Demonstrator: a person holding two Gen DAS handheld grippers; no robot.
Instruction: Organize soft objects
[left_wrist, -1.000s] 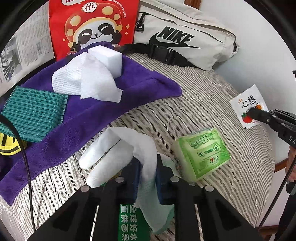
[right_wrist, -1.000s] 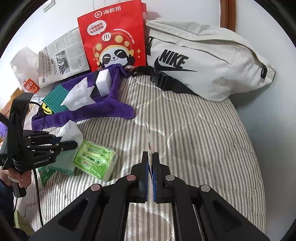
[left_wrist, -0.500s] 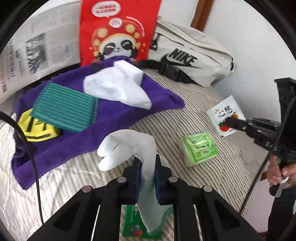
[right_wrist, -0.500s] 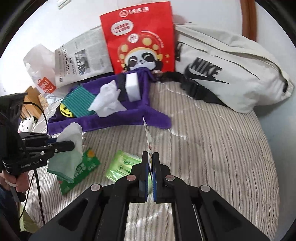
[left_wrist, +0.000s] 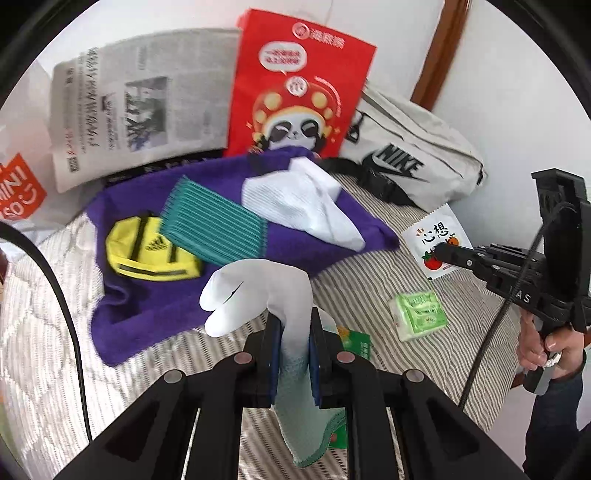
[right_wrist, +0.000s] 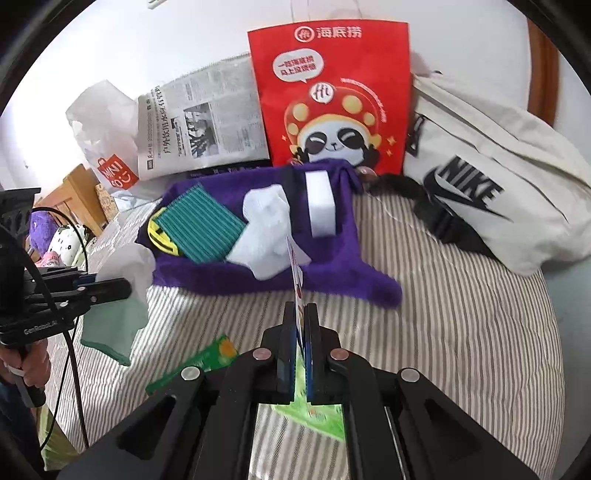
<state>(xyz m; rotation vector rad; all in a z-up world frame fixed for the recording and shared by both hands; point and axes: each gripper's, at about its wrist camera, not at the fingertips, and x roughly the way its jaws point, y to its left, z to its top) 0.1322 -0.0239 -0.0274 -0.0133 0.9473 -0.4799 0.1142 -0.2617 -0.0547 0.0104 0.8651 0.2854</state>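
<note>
My left gripper (left_wrist: 293, 328) is shut on a white and pale green cloth (left_wrist: 258, 291) and holds it in the air over the striped bed, near the front edge of the purple towel (left_wrist: 155, 295). On the towel lie a yellow pouch (left_wrist: 147, 254), a teal ribbed cloth (left_wrist: 214, 225), a white cloth (left_wrist: 299, 203) and a white sponge block (right_wrist: 320, 203). My right gripper (right_wrist: 301, 317) is shut on a thin white sachet (right_wrist: 294, 269), also in the left wrist view (left_wrist: 436, 236), held on edge above the bed.
A green tissue pack (left_wrist: 419, 314) and a flat green packet (right_wrist: 199, 362) lie on the striped bed (right_wrist: 461, 332). A red panda bag (right_wrist: 332, 96), a newspaper (right_wrist: 199, 122) and a white Nike bag (right_wrist: 491, 192) stand along the wall.
My left gripper has lifted the cloth and moved back and left, off the bed. My right gripper has risen and swung left toward the towel with the sachet.
</note>
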